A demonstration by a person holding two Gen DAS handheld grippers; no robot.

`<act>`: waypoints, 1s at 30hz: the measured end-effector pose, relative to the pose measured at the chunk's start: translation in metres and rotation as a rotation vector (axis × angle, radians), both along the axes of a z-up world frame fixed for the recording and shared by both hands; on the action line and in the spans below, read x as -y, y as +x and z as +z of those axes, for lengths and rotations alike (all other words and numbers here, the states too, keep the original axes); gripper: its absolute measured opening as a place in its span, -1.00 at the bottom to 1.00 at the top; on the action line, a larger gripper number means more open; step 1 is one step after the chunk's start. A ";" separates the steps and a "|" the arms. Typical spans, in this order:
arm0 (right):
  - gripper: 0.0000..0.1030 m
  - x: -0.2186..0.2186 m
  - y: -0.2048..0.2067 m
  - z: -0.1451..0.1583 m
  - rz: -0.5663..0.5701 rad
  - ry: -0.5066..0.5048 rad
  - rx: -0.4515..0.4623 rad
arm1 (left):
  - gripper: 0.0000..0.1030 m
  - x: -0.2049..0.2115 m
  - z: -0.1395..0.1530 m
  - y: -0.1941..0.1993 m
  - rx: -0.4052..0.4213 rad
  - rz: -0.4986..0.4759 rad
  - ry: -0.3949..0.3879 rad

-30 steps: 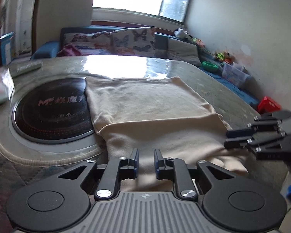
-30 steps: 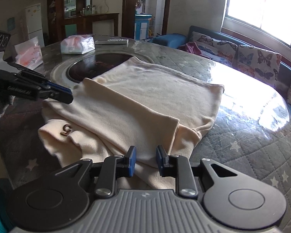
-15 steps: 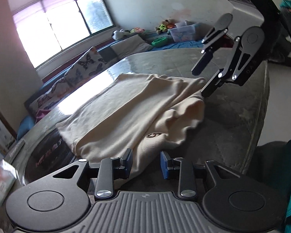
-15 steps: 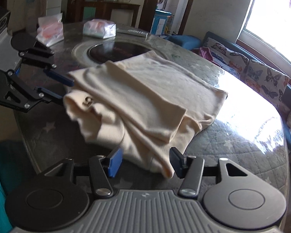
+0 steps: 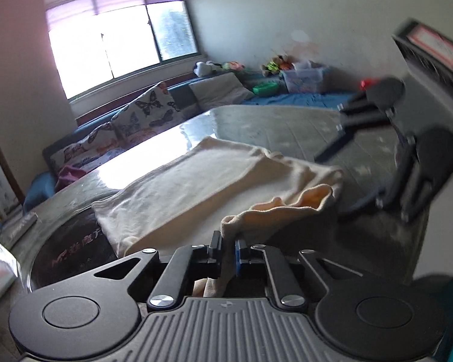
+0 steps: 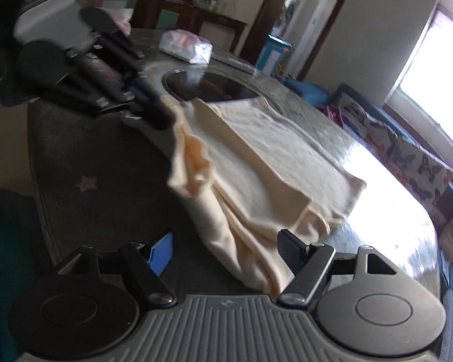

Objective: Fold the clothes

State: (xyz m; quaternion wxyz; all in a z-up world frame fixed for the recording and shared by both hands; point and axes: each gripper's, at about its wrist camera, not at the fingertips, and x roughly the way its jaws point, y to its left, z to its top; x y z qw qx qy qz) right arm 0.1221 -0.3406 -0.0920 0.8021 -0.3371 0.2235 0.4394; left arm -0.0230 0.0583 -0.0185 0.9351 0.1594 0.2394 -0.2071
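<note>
A cream garment lies partly folded on the round table, its near edge bunched up. My left gripper is closing tight on a raised fold of that edge, pads pressing the cloth. From the right wrist view the left gripper holds the cloth's far corner lifted. My right gripper has its jaws opening wide. The garment hangs loose between them and neither pad touches it. The right gripper also shows, blurred, at the cloth's right end.
A dark round hob is set into the table beside the garment. A tissue pack lies beyond it. A sofa with butterfly cushions runs under the window. Teal clothing of a person is at the table's near edge.
The left gripper's jaws have shut on the cloth's near edge and lifted it. The right gripper's jaws have spread wider, with the cloth loose between them. Both views have rolled.
</note>
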 end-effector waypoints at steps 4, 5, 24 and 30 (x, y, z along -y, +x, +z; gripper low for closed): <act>-0.01 -0.014 0.013 -0.003 0.009 0.018 -0.023 | -0.83 -0.001 0.007 0.014 -0.015 0.006 -0.036; -0.10 -0.017 0.018 -0.003 0.004 0.024 -0.044 | -0.83 -0.001 0.008 0.016 -0.020 0.005 -0.038; -0.79 -0.015 0.061 0.030 -0.100 0.183 -0.267 | -0.82 -0.008 -0.031 -0.006 -0.005 -0.029 0.176; -0.81 -0.003 0.045 0.035 -0.099 0.212 -0.253 | -0.89 -0.015 -0.014 -0.018 -0.018 -0.034 0.085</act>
